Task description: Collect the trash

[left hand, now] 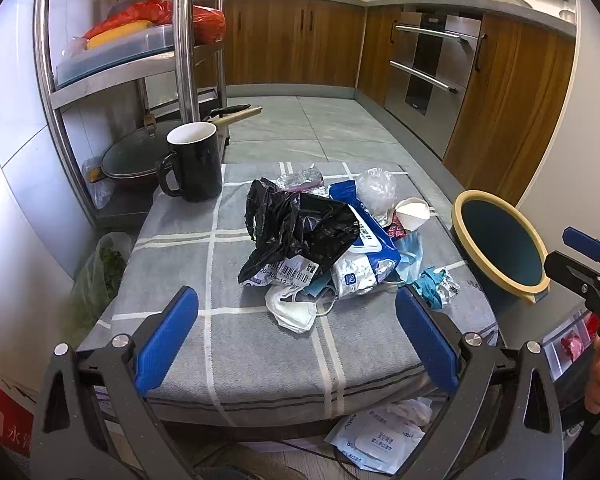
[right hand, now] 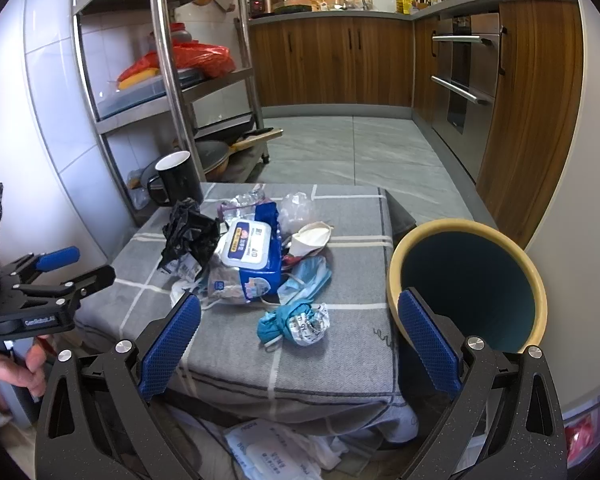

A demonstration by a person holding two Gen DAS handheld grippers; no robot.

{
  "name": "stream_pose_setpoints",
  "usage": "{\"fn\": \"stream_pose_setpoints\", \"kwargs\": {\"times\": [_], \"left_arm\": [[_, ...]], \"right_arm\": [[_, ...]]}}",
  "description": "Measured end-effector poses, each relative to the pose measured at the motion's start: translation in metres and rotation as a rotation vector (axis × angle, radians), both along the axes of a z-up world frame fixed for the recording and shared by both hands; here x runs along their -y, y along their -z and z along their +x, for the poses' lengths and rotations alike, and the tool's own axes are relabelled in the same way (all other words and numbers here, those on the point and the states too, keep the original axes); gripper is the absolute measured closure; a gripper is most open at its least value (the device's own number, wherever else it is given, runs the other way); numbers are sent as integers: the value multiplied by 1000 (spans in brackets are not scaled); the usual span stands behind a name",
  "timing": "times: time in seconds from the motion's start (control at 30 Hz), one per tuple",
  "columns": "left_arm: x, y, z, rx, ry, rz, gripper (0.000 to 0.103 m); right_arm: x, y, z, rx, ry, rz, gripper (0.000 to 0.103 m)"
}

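A pile of trash lies on a grey checked table: a black plastic bag, a blue wet-wipe pack, a white face mask, a white paper cone and a teal crumpled wrapper. A teal bin with a yellow rim stands at the table's right edge; it also shows in the right wrist view. My left gripper is open and empty before the pile. My right gripper is open and empty, near the teal wrapper and the bin.
A black mug stands at the table's far left corner. A steel rack with pans and red bags stands on the left. Wooden cabinets and an oven line the back and right. Wipe packs lie under the table.
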State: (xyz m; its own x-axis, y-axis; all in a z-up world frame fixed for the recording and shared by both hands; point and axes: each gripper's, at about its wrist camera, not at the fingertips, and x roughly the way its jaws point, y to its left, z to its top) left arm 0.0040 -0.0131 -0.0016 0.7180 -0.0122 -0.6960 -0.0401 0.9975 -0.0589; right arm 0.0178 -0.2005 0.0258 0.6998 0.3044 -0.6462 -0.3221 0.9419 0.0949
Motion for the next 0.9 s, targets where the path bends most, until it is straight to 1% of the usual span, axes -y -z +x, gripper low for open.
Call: {"fn": "stream_pose_setpoints", "kwargs": {"times": [0.17, 0.2, 0.23, 0.9], "left_arm": [[0, 1, 0, -2, -1, 6, 6], [0, 1, 0, -2, -1, 5, 6], [-1, 0, 0, 0, -2, 1, 6], [0, 0, 0, -1, 3, 1, 6]], "right_arm": [[-13, -8, -1, 1, 1, 1, 5], [-11, -7, -1, 1, 1, 2, 5], [1, 0, 0, 0, 1, 3, 5], [1, -1, 0, 2, 0, 7, 5]]}}
